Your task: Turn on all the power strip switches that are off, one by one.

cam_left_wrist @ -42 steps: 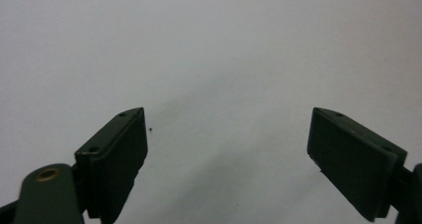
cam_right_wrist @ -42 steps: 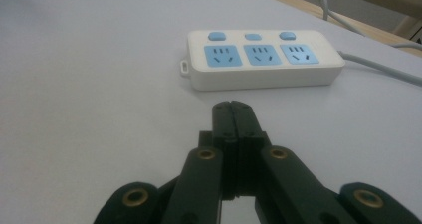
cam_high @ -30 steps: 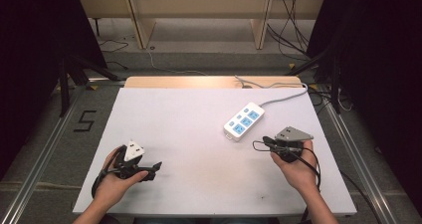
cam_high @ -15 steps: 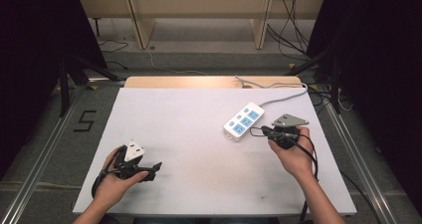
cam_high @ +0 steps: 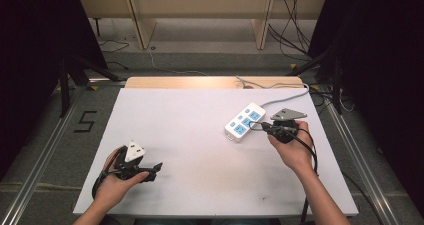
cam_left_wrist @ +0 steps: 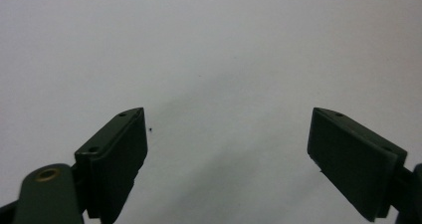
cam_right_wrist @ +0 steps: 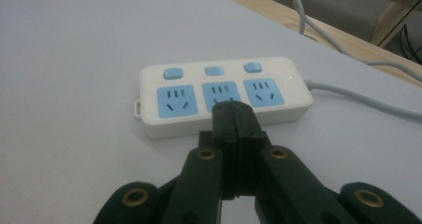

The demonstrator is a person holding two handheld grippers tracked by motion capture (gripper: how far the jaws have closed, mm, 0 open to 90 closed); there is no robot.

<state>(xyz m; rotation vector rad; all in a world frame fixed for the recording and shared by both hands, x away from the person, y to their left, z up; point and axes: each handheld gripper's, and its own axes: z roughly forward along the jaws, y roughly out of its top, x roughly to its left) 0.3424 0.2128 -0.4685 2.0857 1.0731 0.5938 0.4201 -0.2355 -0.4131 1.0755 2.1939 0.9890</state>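
High view: the power strip [cam_high: 244, 121] lies on the right half of the white table [cam_high: 200, 135], its grey cable [cam_high: 285, 96] running off the far edge. The right gripper [cam_high: 263, 127] sits just beside its near side; the left gripper [cam_high: 150, 169] rests well apart, near the front left

Left gripper view: its jaws stand spread wide over bare table, holding nothing

Right gripper view: the jaws are pressed together, tips aimed at the middle socket [cam_right_wrist: 221, 94]. Likely step: pressing a blue switch [cam_right_wrist: 214, 70]. Keep the jaws closed, lift over the socket face, come down squarely on one button
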